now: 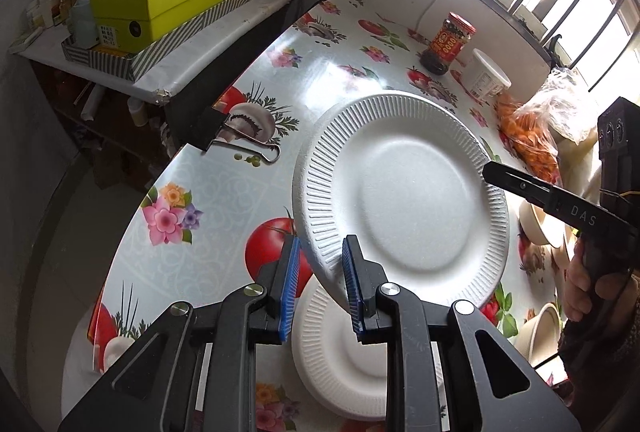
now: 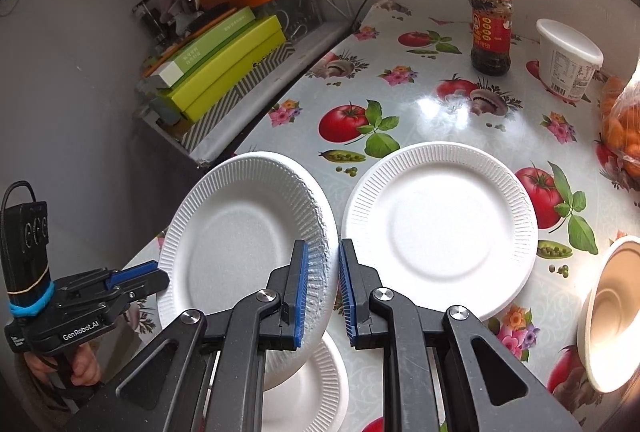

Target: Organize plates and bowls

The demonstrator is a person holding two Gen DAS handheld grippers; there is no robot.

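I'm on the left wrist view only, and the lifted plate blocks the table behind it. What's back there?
Observer: A second white plate lies flat on the table, beside the lifted plate.
Operator: How does the right tool meet the lifted plate?
Observer: The plate's rim sits between the pads of the right tool and looks dented there. The left tool has the opposite edge.
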